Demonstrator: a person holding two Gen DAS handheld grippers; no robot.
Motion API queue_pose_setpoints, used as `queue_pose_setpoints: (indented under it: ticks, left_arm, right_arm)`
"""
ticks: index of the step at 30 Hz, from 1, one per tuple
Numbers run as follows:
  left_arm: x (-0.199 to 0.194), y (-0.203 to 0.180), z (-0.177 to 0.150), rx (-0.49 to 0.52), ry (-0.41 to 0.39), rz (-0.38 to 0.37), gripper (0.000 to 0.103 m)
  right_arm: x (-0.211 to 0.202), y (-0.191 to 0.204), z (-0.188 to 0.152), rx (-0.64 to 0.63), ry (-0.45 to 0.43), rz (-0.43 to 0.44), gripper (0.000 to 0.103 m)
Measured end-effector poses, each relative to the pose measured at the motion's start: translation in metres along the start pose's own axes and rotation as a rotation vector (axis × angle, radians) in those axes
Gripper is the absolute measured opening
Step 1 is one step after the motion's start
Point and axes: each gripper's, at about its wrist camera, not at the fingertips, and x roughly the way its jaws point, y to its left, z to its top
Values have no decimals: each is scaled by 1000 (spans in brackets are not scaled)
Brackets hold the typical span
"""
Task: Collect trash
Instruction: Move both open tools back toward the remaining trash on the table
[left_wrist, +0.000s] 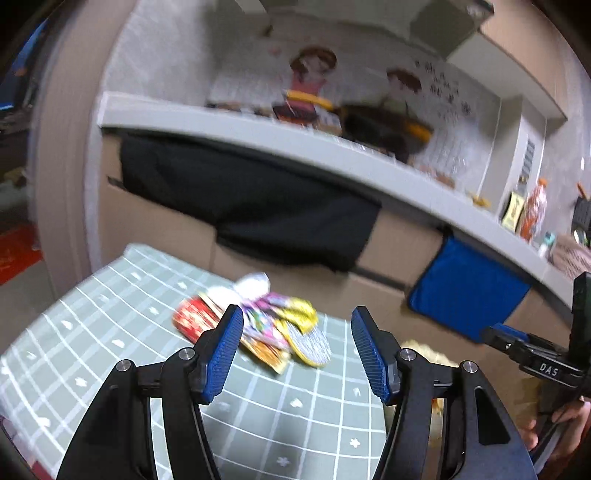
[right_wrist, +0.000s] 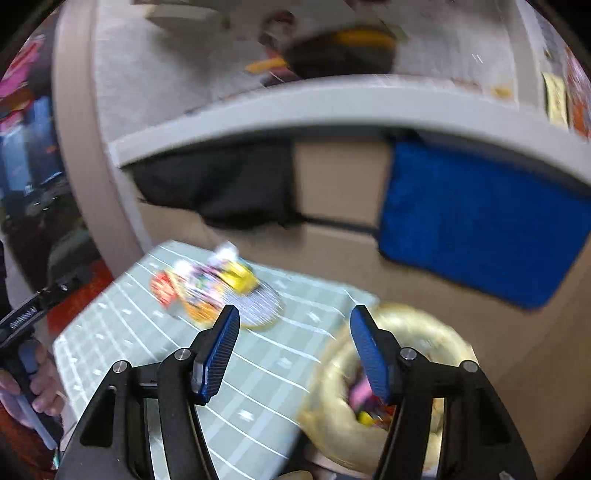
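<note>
Both your grippers, left (left_wrist: 297, 350) and right (right_wrist: 295, 349), stand wide with nothing between the pads. Some wrappers (right_wrist: 369, 404) already lie in the bin (right_wrist: 399, 325) beside the table (left_wrist: 258, 424); a pile of wrappers (left_wrist: 255, 328) remains on the cloth, so collection looks partly done.

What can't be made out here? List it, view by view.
- Left wrist view: the bin is almost wholly hidden behind the left gripper.
- Right wrist view: the bin's contents are blurred and partly behind a finger.
- Both views: print on the wrapper pile is smeared by motion.
</note>
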Motion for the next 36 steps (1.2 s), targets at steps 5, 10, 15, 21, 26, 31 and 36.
queue_pose_setpoints:
  ticks: [5,10,15,21,26,31,36]
  left_arm:
    - [-48,26,33,8,-113,73,61]
    - [-75,58,59,38,-192,189,61]
    - [-42,93,57,28,-127,235,61]
    - [47,130,30,-81,37,128,61]
    - [123,142,2,-90,164,40,61]
    - [177,149,-3,-93,210,6,59]
    - [200,139,6,-18,210,-27,59]
  right_arm:
    - [-24,57,40,-63,-113,53,60]
    - [-19,101,73,-113,-174,83,60]
    - [29,124,79,-138,-159,96,60]
    - [102,111,63,-96,-87,145,60]
    - [151,98,48,-93,-45,148,60]
    - [189,80,31,-100,16,160,60]
    - [210,72,23,-152,36,162,60]
